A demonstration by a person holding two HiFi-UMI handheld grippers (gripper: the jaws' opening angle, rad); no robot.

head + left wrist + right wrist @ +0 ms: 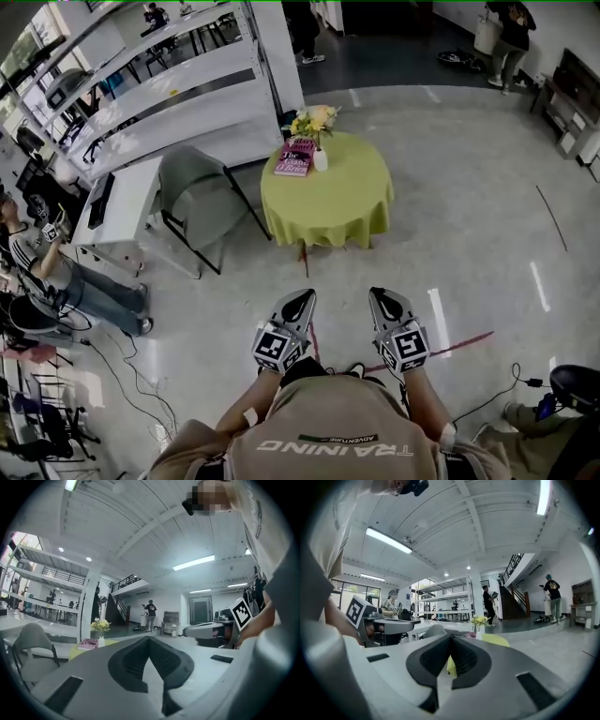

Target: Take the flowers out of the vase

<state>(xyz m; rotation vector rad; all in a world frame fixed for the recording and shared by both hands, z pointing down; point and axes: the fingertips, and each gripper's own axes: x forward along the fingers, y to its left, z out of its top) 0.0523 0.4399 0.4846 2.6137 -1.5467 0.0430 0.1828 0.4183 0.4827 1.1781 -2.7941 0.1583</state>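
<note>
**A:** Where are the flowers right now?

**B:** The flowers [314,119] are in a small white vase [321,159] towards the far side of the round tabletop [352,216], which has a green cloth over it. A stack of books [294,159] lies just beside the vase, and a grey chair [197,197] is at the tabletop's left. All of it is well apart from both grippers, which are held low and close to the person's body.

**A:** And the fingers?

**B:** The left gripper [302,300] has its fingers [131,658] closed together with nothing between them. The right gripper [382,300] is the same, pressed together and empty. The yellow-green sliver in its gap is only the distant cloth.

**A:** How do you expect the bunch to handle?

**B:** I'd say it's light and soft. The stems look thin and would bend, and the yellow heads would crush if squeezed. I can't tell from here whether they are real or whether the vase holds water.

**A:** So where would you take hold?

**B:** On the stems, gathered together just above the lip of the vase, never on the blooms. The vase looks small, narrow and probably breakable, so it may tip or lift along with the stems. I'd steady its body with the other gripper and draw the bunch straight up.
</note>
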